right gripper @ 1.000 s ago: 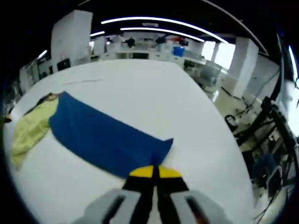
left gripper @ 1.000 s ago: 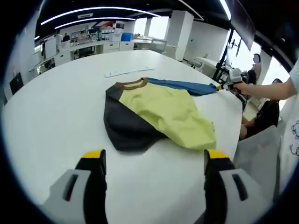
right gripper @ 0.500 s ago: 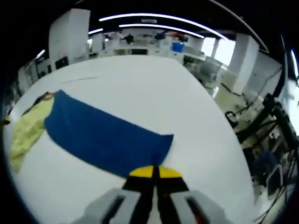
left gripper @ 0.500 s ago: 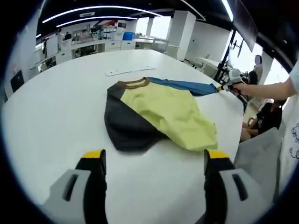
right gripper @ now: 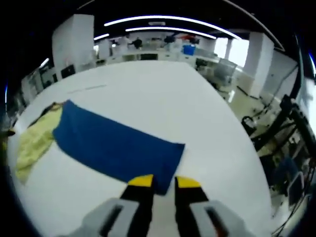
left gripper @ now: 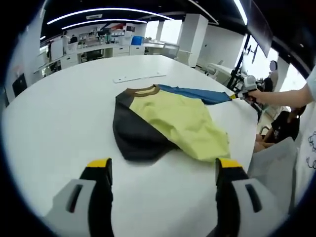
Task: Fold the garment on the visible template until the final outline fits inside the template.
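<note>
While the garment (left gripper: pixel 168 126) lies spread on the white table (left gripper: pixel 59 123), its yellow body and black sleeve face the left gripper (left gripper: pixel 164 170); that gripper hovers near the hem with jaws wide apart, holding nothing. Over in the right gripper view, the blue sleeve (right gripper: pixel 116 145) stretches flat toward the right gripper (right gripper: pixel 160 181) — jaws slightly parted, the cuff's edge between the yellow tips; whether they touch the cloth, I cannot tell.
</note>
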A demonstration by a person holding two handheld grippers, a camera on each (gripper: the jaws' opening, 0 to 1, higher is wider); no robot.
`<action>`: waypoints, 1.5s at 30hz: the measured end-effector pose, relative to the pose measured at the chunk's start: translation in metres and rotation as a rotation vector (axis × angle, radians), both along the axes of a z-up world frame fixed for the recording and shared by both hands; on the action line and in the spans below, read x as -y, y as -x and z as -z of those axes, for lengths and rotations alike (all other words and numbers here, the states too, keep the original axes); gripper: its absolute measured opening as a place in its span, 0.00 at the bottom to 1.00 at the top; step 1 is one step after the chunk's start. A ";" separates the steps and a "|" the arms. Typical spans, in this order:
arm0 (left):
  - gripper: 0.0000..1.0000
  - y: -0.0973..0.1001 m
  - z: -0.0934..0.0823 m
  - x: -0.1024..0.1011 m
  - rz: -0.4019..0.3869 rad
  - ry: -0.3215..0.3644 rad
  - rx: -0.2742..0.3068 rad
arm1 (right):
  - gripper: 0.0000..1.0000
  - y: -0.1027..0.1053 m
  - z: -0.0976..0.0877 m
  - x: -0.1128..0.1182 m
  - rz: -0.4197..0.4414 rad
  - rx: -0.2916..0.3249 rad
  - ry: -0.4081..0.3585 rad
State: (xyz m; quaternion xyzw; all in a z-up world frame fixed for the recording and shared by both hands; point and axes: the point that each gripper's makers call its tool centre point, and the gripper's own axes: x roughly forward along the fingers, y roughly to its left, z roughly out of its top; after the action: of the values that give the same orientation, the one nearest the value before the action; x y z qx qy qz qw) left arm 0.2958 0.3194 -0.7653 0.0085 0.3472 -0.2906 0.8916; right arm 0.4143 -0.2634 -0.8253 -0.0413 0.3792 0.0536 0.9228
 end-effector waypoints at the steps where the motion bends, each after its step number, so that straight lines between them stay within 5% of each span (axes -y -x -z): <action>1: 0.83 0.000 -0.001 0.000 -0.001 0.003 0.002 | 0.22 0.000 -0.004 -0.002 -0.003 0.014 -0.012; 6: 0.83 -0.001 -0.004 0.000 -0.005 0.013 0.014 | 0.41 -0.003 -0.021 -0.016 -0.088 0.074 -0.066; 13: 0.83 -0.001 -0.007 -0.002 0.000 0.007 0.022 | 0.64 0.003 -0.047 -0.066 -0.308 0.106 -0.118; 24: 0.79 -0.003 -0.004 -0.006 0.005 -0.012 0.042 | 0.96 0.046 -0.087 -0.172 -0.576 0.154 -0.158; 33: 0.74 -0.007 0.005 0.000 0.018 -0.040 0.051 | 0.99 0.079 -0.101 -0.238 -0.755 0.160 -0.125; 45: 0.73 -0.010 0.008 0.008 0.044 -0.042 0.065 | 0.99 0.094 -0.091 -0.284 -0.865 0.148 -0.131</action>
State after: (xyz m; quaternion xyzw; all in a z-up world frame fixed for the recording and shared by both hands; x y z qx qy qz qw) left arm 0.3059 0.3115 -0.7733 0.0444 0.3237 -0.3024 0.8954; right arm 0.3206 0.0209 -0.7347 -0.1414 0.2557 0.4558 0.8408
